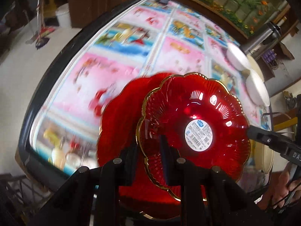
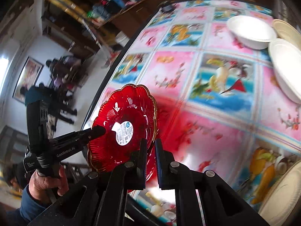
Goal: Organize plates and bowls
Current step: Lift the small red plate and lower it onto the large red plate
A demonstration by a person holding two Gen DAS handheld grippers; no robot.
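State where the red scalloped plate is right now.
The red plate is lifted above the picture-patterned tablecloth, gripped at opposite rims by the left claw and right claw, well short of the white bowls.

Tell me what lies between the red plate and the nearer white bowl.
In the right wrist view, only bare patterned tablecloth lies between the red plate and the nearer white bowl. Nothing stands on that stretch.
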